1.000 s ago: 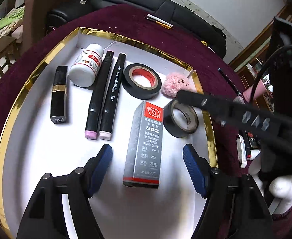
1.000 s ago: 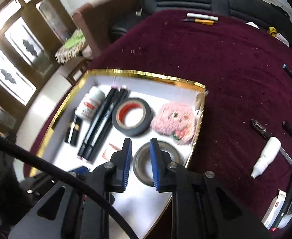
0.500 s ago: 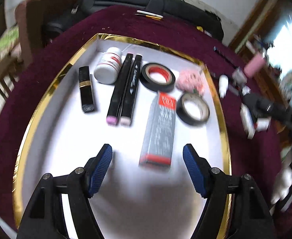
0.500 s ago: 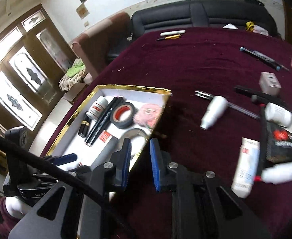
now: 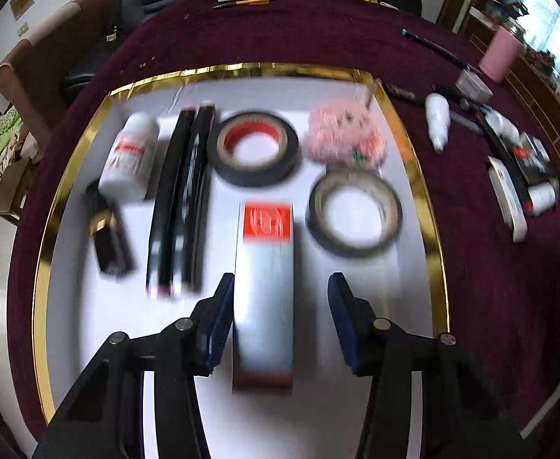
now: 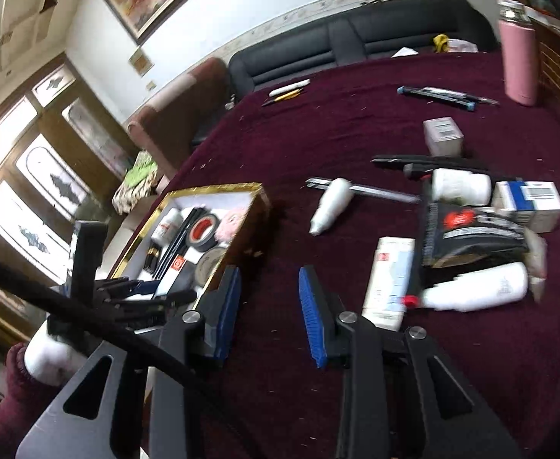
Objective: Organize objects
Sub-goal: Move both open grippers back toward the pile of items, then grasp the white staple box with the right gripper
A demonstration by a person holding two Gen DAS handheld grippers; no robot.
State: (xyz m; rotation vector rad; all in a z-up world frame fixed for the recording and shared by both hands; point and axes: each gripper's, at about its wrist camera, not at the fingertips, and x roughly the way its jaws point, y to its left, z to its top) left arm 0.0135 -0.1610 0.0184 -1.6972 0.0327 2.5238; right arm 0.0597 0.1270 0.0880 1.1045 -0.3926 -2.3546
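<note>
Item: gold-rimmed white tray [image 5: 425, 191], far left, partly filled. Right gripper [image 6: 268, 310], jaws spread, empty, is best aligned lengthwise over the flat white carton [image 6: 388, 279] lying near right. Left gripper [image 5: 280, 321], jaws spread, straddles the grey-and-red glue box [image 5: 264, 275].

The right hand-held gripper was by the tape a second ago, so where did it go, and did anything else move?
The right hand-held gripper swung away from the tray and out over the cloth toward the loose items, and its jaws opened; it holds nothing. The left hand-held gripper stayed open but now straddles the glue box. Everything in the tray stayed put.
</note>
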